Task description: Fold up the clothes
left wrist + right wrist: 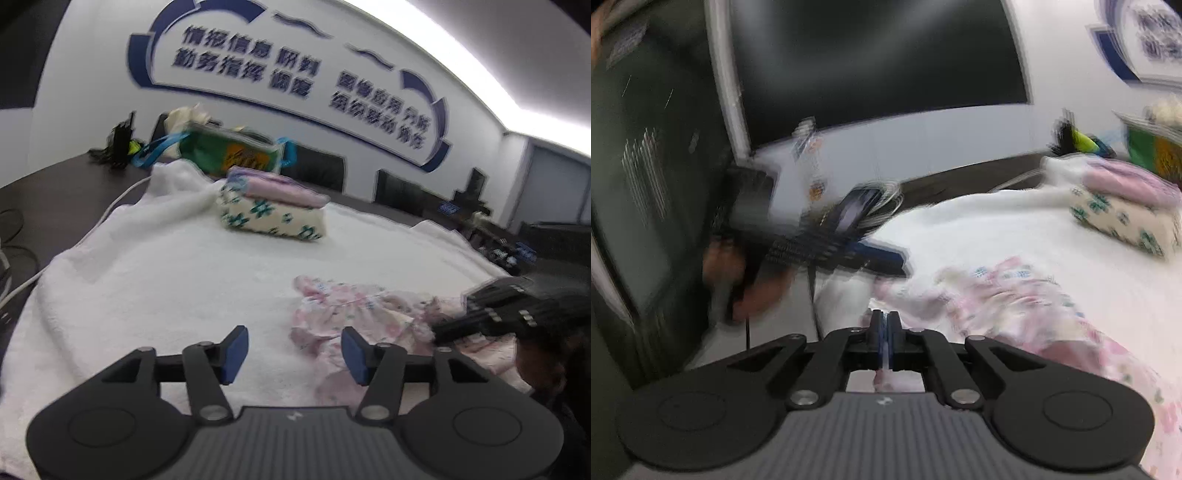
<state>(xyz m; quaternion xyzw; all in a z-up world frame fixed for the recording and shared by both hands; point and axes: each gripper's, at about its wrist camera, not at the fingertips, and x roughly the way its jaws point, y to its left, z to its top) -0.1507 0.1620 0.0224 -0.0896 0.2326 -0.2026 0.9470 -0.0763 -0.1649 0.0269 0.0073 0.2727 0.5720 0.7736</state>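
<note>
1. On the table (55,177), a white blanket (166,266) covers the work area.
2. At its far side, a stack of folded clothes (271,208) looks finished.
3. Nearer, a pink floral garment (354,314) lies crumpled, so its folding seems barely begun.
4. The right tool (884,319) is clenched on an edge of that garment.
5. The left tool (291,350) is released and holds nothing.

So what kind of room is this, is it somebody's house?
Probably not a house; it looks like an office meeting room. The wall has big blue sign lettering, dark office chairs line a long dark table, and a large black screen hangs there.
</note>
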